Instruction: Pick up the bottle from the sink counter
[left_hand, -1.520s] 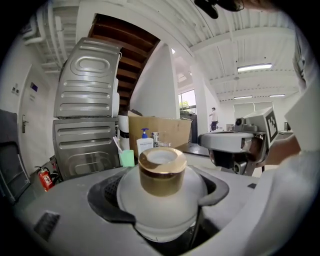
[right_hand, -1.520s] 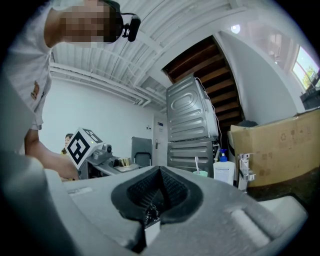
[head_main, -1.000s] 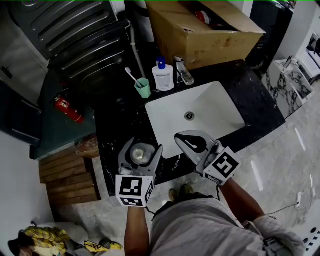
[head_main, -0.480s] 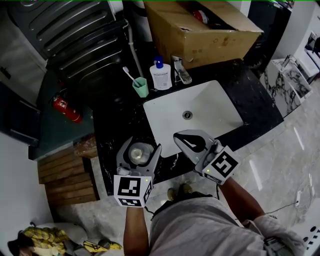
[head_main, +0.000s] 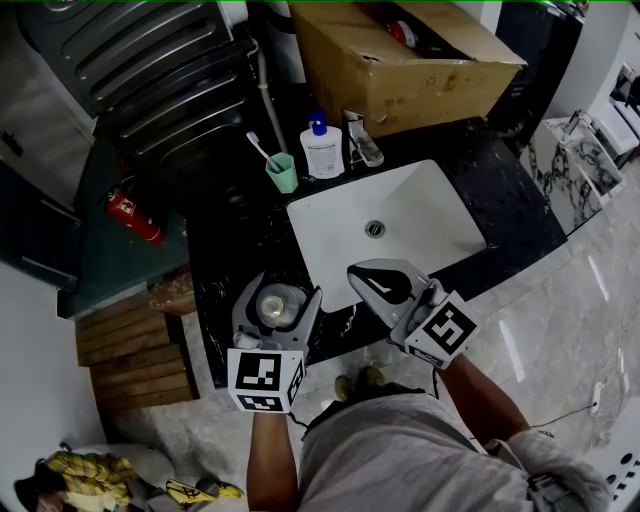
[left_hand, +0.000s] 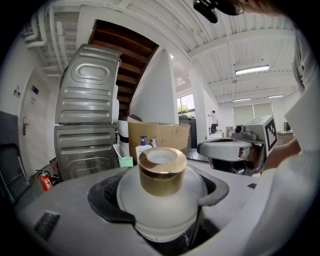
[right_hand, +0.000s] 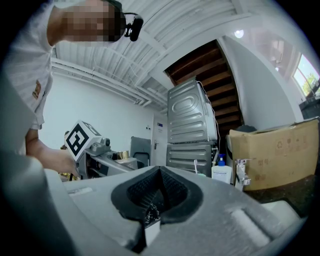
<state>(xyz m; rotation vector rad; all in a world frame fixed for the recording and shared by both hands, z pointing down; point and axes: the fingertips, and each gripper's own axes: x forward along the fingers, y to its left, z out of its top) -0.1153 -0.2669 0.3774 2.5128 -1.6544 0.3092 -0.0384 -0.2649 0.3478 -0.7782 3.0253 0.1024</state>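
A frosted white bottle (left_hand: 161, 202) with a gold collar (left_hand: 161, 175) stands upright between the jaws of my left gripper (head_main: 276, 298), which is shut on its round body. It hangs over the black marble counter (head_main: 232, 258), to the left of the white sink basin (head_main: 420, 215). My right gripper (head_main: 380, 281) hovers over the basin's front edge. Its jaws are shut and hold nothing. In the left gripper view the right gripper (left_hand: 226, 149) shows just behind the bottle on the right.
At the back of the counter stand a white pump bottle (head_main: 322, 150), a green cup with a toothbrush (head_main: 282, 172) and a chrome faucet (head_main: 363, 140). A cardboard box (head_main: 400, 55) sits behind them. Stacked machines (head_main: 150, 60) and a red fire extinguisher (head_main: 130, 215) are at left.
Both grippers hold their places, and the bottle stays in the left one. Only the head view has shifted by a few pixels.
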